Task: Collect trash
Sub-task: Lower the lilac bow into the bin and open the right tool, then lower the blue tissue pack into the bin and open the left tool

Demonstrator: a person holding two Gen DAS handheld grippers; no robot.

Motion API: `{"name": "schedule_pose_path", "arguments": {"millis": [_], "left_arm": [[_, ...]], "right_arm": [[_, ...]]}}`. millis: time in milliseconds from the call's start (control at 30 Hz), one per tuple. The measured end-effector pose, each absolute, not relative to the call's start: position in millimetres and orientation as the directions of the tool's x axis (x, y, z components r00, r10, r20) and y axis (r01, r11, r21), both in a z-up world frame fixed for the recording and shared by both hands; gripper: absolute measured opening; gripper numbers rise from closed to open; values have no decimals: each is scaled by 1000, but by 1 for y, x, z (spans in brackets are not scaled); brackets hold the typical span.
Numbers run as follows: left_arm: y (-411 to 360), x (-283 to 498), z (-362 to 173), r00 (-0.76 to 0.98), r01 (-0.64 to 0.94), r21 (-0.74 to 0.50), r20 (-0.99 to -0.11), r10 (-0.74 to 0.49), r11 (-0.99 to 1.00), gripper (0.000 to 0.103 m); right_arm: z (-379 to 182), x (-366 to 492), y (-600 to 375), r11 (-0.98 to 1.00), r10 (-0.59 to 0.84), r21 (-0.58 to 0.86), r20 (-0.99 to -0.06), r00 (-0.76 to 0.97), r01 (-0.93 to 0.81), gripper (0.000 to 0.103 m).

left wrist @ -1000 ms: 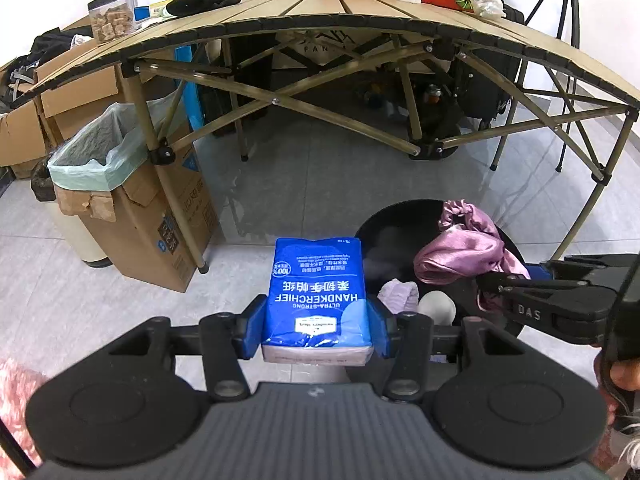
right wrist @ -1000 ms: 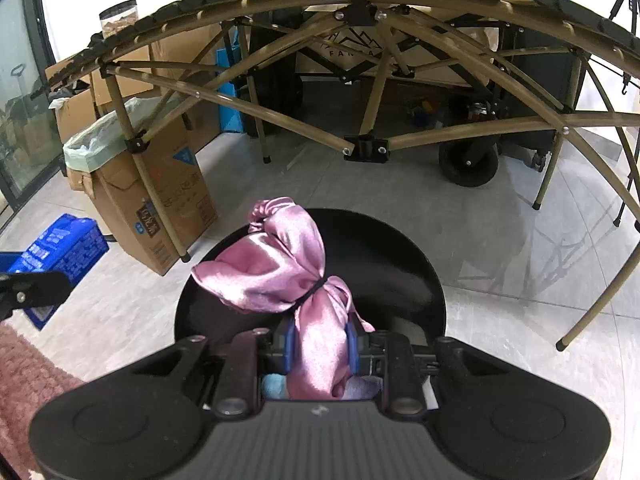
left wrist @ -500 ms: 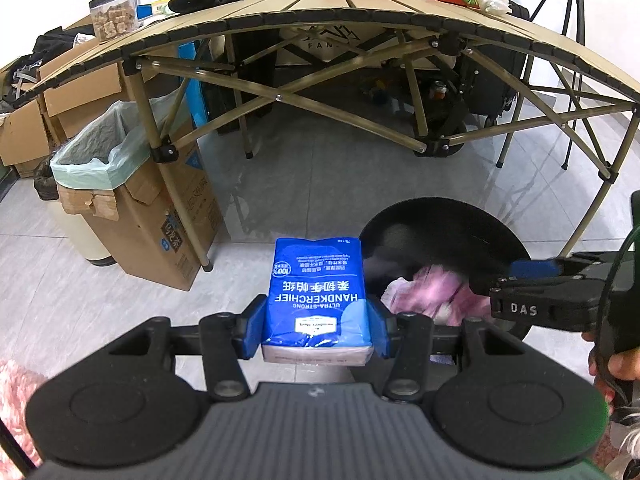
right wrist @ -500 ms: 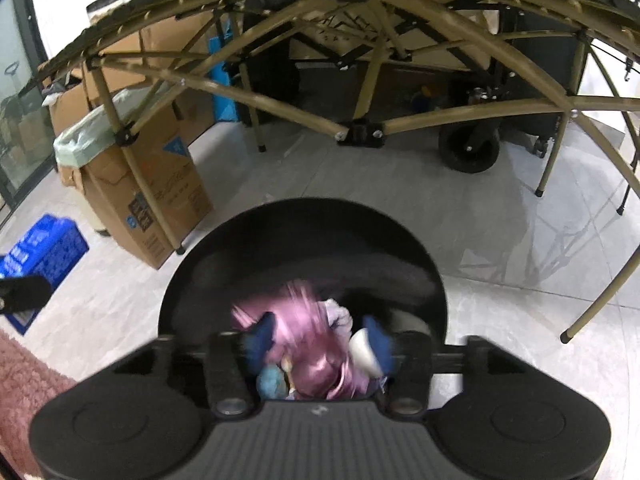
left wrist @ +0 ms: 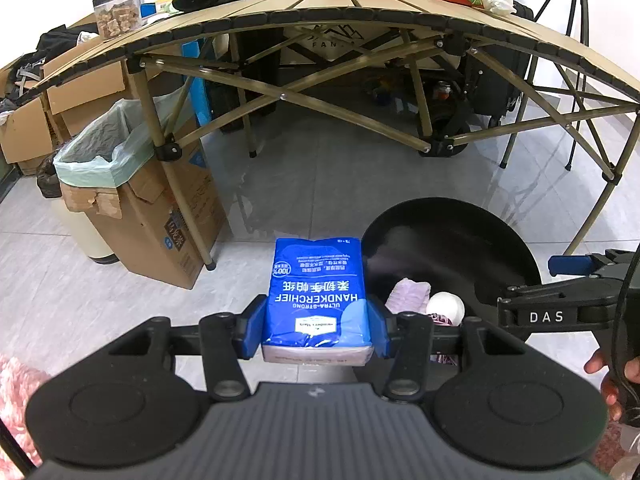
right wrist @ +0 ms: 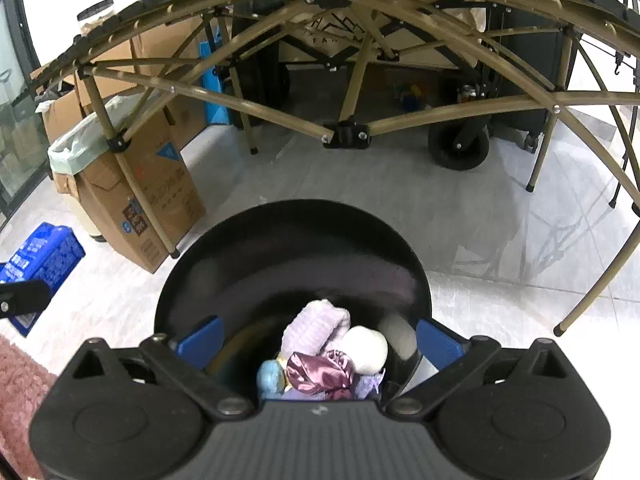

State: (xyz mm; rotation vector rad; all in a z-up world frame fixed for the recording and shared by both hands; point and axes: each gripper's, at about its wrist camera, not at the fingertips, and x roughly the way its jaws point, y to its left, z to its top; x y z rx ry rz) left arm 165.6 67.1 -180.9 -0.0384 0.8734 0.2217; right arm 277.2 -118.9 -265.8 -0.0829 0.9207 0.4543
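Blue handkerchief pack [left wrist: 318, 300] clamped in left gripper [left wrist: 318, 330]; right gripper [right wrist: 320, 340] spread wide above black bin [right wrist: 292, 248], satin cloth [right wrist: 320, 372] inside.

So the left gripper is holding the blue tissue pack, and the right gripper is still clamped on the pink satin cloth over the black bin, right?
Not quite. The right gripper is open; the right wrist view shows its jaws spread wide, and the pink satin cloth lies inside the black bin with the other trash. The left gripper does hold the blue tissue pack.
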Motion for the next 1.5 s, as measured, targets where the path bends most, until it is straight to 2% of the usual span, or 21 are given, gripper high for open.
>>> {"name": "schedule_pose_path", "arguments": {"millis": [667,1500], "left_arm": [[43,178,-169,649,-142,43,-750,126,989,52],[1,233,-178,646,-27,10,-763,25,1000,52]], "right_arm": [[-239,267,-147,929,284,85,-789,545,-361,103],[-207,277,-235,992,121,67,-784,608,-111,103]]}}
